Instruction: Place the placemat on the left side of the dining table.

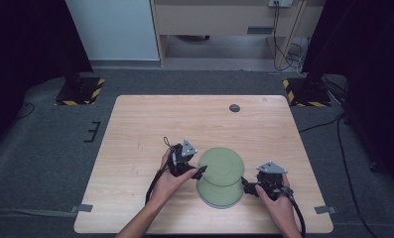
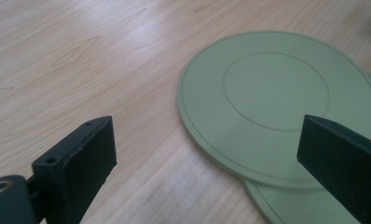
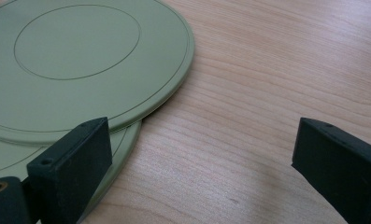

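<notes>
- Pale wooden table [image 1: 135, 148], square with rounded corners, fine grain running across a matte top; small dark round disc [image 1: 234, 107] set near the far edge.
- On the near half of that top, two flat round plates in sage green, smooth and matte, each scored with a thin ring inside the rim and a second ring around the centre.
- Upper plate [image 1: 221, 166] overlapping the lower plate [image 1: 218, 196], shifted toward the far side, its rim lying across the lower one's face.
- Left gripper [image 1: 200, 172], black with a grey three-cornered plate on top, held just at the upper plate's left rim; jaws spread wide, blocky and square-ended, one over bare wood and one over the green surface, gripping nothing.
- Right gripper [image 1: 245, 186], same build, at the right side of the stack where the two rims meet; jaws likewise spread apart, one above the lower plate's edge, the other over bare wood.
</notes>
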{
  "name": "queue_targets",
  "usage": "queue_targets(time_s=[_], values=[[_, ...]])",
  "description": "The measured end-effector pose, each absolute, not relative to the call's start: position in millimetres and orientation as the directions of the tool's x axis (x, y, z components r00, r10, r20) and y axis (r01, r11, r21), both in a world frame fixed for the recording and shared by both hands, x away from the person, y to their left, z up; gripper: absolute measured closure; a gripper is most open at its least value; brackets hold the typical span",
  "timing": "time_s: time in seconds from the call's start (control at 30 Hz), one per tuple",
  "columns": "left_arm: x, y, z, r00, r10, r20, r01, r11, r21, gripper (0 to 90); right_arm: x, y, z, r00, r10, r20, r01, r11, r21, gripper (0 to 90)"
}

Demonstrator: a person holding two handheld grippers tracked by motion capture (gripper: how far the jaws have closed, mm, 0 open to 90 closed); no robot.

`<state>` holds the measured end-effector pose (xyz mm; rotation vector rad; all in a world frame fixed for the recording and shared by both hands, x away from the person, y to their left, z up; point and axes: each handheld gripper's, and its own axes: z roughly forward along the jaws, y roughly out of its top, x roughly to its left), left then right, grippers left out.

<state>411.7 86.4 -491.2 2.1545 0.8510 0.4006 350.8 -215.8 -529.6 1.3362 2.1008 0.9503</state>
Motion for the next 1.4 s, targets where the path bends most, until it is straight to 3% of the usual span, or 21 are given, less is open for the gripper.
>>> queue_targets(time_s=[0.67,1.4], values=[[430,67,-507,0.756,0.647,-0.097,0.521,-0.506,0.687,11.3,352,-209,-532,-0.429,0.903,-0.016,0.581,0.290,0.760,5.7],[435,61,-522,0.756,0.626,-0.189,0.583,-0.513,0.630,9.8,353,-206,-533,-0.435,0.901,-0.007,0.582,0.287,0.761,5.7]])
